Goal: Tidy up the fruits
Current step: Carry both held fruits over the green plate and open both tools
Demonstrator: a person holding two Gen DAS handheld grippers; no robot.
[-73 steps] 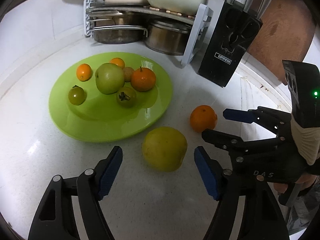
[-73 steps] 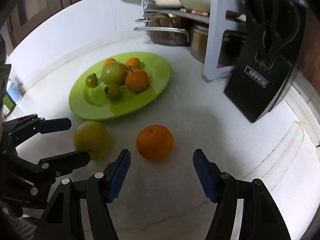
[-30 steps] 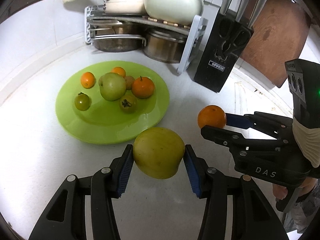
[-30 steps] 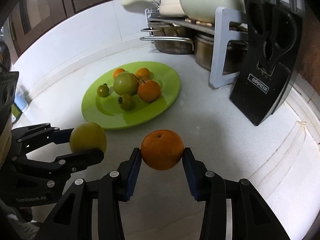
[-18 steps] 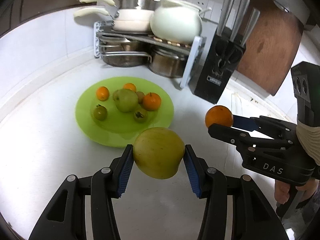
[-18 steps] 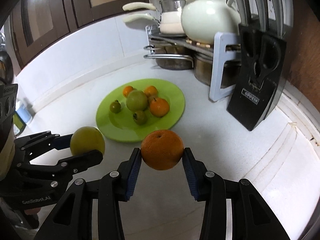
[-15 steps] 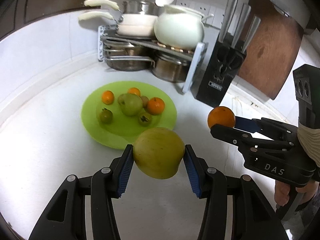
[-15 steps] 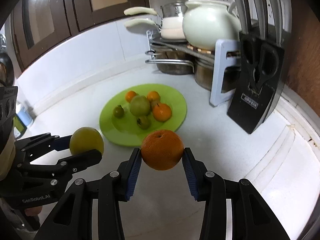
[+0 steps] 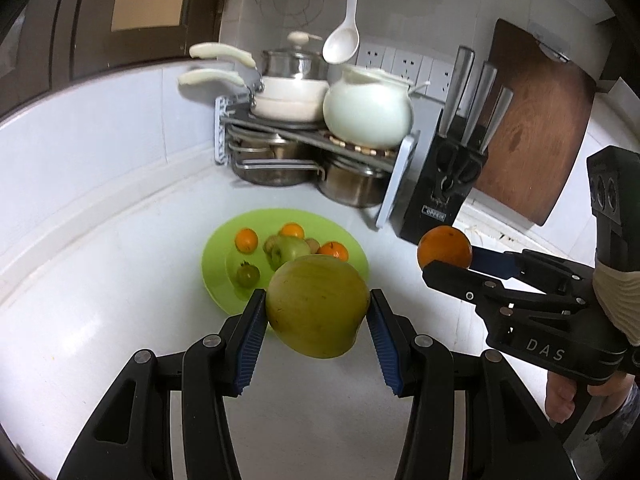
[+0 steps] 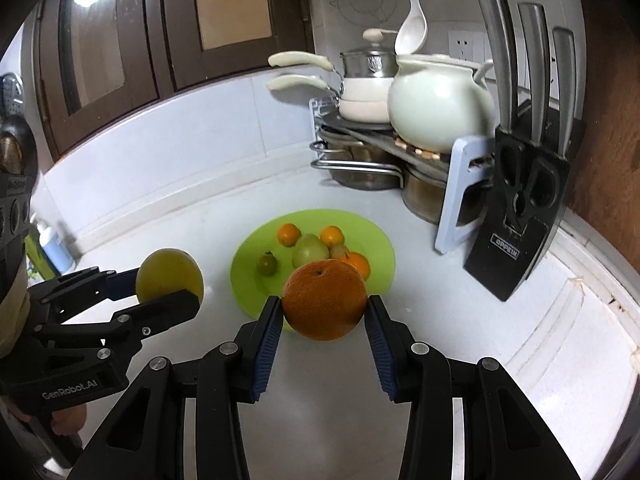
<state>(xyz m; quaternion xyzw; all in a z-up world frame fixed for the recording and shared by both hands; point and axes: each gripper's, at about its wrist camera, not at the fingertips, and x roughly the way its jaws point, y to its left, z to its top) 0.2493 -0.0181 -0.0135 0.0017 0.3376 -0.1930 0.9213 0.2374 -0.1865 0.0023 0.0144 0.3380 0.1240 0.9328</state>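
My left gripper (image 9: 317, 312) is shut on a large yellow-green apple (image 9: 318, 306), held in the air over the white counter. My right gripper (image 10: 324, 308) is shut on an orange (image 10: 324, 299), also lifted. Each gripper shows in the other's view: the right gripper (image 9: 448, 262) with the orange (image 9: 444, 247) at the right of the left wrist view, the left gripper (image 10: 170, 286) with the apple (image 10: 169, 273) at the left of the right wrist view. Beyond both lies a green plate (image 9: 218, 252) (image 10: 380, 248) with several small fruits.
A rack (image 9: 394, 178) with steel pots, a white pan and a white pot (image 9: 368, 108) stands at the back. A black knife block (image 9: 452, 192) and a wooden board (image 9: 532, 128) stand to its right. A white ladle (image 9: 342, 42) hangs above. Dark cabinet doors (image 10: 120, 48) are at left.
Both grippers closed on their fruits, the left on the apple and the right on the orange, and lifted them off the counter. The plate now looks smaller and farther below.
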